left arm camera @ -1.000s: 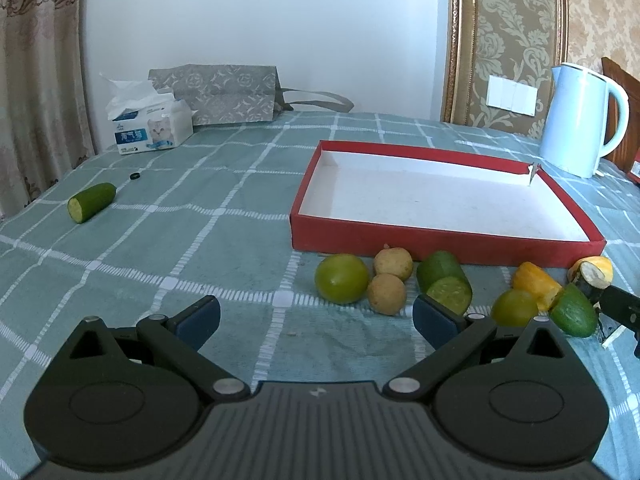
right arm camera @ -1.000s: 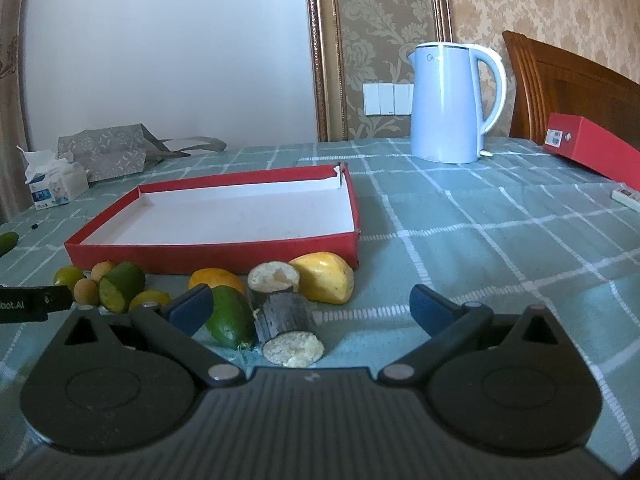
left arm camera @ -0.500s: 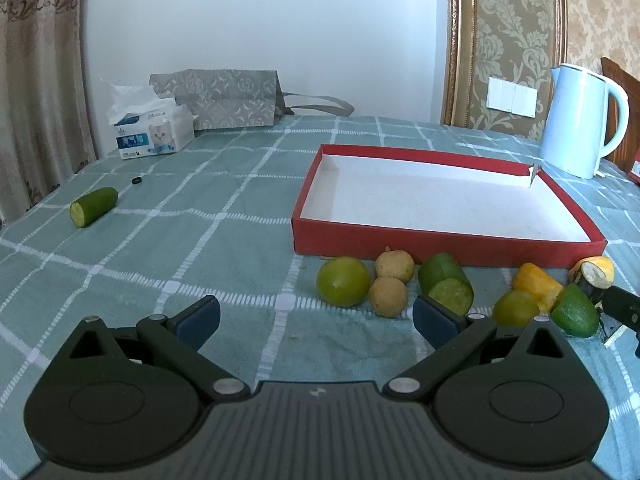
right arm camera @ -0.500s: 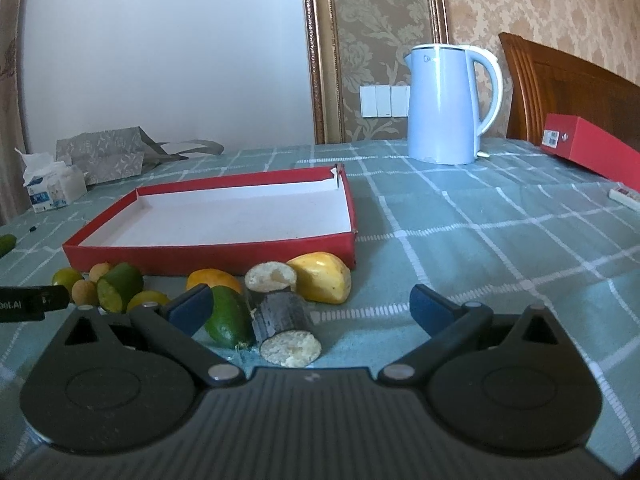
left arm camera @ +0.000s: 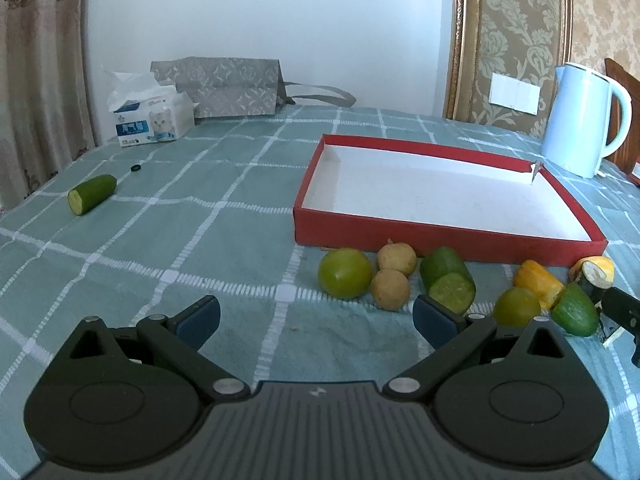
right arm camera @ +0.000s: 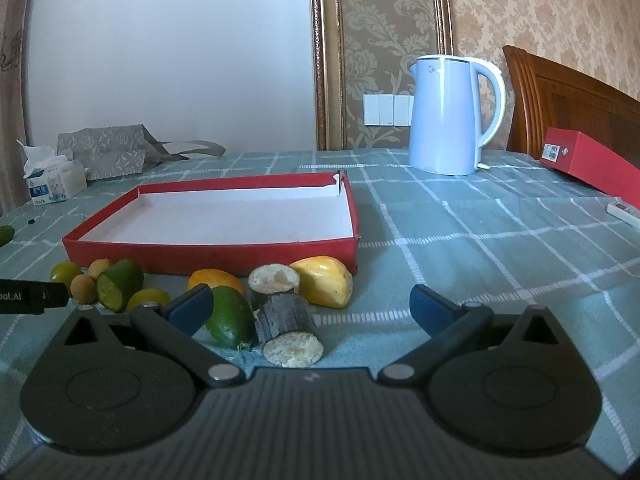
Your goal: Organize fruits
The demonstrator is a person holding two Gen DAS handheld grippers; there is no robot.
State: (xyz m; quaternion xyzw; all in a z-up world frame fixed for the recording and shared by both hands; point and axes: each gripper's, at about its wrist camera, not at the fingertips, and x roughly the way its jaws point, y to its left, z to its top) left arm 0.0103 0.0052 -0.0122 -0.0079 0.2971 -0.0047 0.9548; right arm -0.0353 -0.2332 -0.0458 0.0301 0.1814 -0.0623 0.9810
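A shallow red tray with a white floor lies on the table with nothing in it. Along its near wall sits a row of fruit: a green lime, two tan round fruits, a cut cucumber piece, a yellow mango, a green avocado-like fruit and a dark-skinned banana chunk. A lone cucumber piece lies far left. My left gripper is open, just short of the lime. My right gripper is open around the banana chunk.
A pale blue kettle stands behind the tray on the right. A tissue box and a grey bag sit at the back left. A red box and a wooden chair are far right. Green checked cloth covers the table.
Both grippers have lifted and tilted slightly, so the scene sits a little lower in both views. The fruit and the tray have not moved.
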